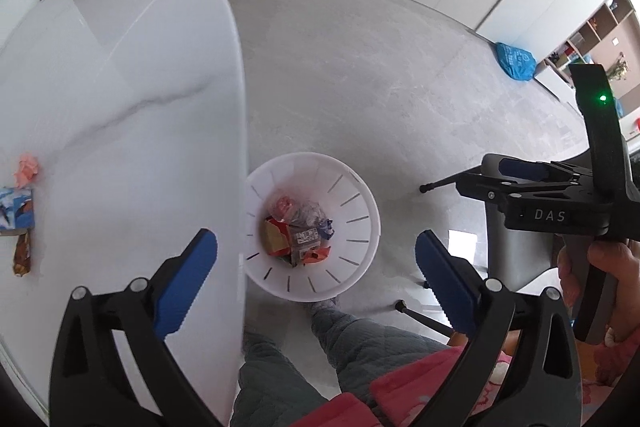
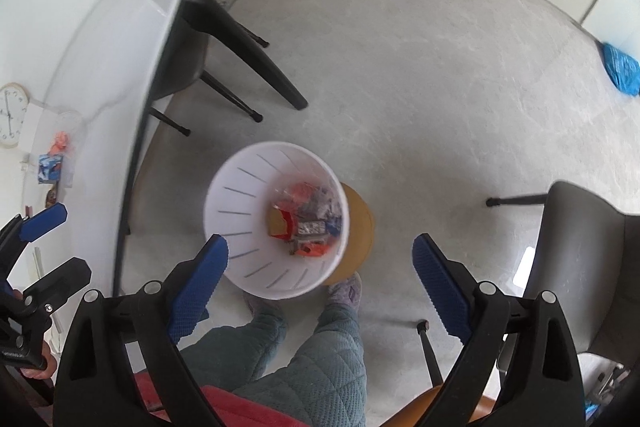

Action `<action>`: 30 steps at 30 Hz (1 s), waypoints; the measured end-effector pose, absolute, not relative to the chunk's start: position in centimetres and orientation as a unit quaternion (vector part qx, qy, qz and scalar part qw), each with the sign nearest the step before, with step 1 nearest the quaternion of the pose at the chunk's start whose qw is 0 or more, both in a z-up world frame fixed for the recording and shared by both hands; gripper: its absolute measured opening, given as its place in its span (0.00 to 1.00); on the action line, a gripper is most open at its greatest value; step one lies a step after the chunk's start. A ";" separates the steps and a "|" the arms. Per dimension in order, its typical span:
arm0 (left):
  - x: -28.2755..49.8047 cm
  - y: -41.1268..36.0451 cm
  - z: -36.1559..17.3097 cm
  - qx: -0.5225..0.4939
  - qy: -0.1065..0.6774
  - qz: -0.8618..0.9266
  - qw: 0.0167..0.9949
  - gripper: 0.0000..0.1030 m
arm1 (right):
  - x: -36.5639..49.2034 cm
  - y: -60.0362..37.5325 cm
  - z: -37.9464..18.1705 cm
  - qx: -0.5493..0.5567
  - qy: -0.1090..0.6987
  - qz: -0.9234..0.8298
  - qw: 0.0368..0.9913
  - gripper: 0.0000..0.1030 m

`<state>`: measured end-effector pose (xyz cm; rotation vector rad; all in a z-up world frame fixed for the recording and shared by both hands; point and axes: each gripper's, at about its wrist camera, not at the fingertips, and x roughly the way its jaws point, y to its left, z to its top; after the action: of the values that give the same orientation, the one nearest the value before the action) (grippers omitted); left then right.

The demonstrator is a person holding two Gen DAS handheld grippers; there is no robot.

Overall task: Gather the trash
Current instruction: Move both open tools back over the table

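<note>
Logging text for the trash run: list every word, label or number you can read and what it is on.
"DAS": on the black body of the right gripper, seen from the left wrist.
Wrappers in the white bin: print too blurred to read.
Blue carton on the table: unreadable.
Wall clock: numerals too small.

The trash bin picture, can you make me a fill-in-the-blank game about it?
1. The white trash bin stands on the ____.
2. Both the left claw and the right claw are ____, holding nothing.
3. The crumpled pink paper lies on the white ____.
4. The bin's colour is ____.

Missing words: floor; open; table; white
</note>
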<state>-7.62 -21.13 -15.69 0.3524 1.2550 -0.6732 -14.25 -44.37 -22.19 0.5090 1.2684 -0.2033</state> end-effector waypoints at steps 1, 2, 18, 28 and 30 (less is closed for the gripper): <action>-7.4 -20.1 -15.2 0.156 0.570 -0.297 0.750 0.92 | -13.6 -43.6 -21.4 0.228 0.580 -0.087 0.778 0.92; -7.0 -18.9 -14.5 0.148 0.567 -0.285 0.759 0.92 | -13.0 -42.9 -20.6 0.222 0.574 -0.079 0.784 0.94; -3.1 -0.5 -11.1 0.048 0.544 -0.098 0.832 0.92 | -4.0 -28.9 -15.5 0.147 0.541 0.075 0.825 0.97; -1.1 4.8 -12.9 0.042 0.538 -0.067 0.839 0.92 | -1.4 -23.9 -15.8 0.126 0.553 0.111 0.816 0.97; -0.3 5.2 -13.7 0.044 0.539 -0.067 0.838 0.92 | -1.0 -23.5 -16.1 0.125 0.558 0.114 0.813 0.97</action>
<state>-0.34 5.18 -13.73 0.0933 1.1404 -0.1408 -1.03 -23.50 -16.11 0.2666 1.1911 0.2427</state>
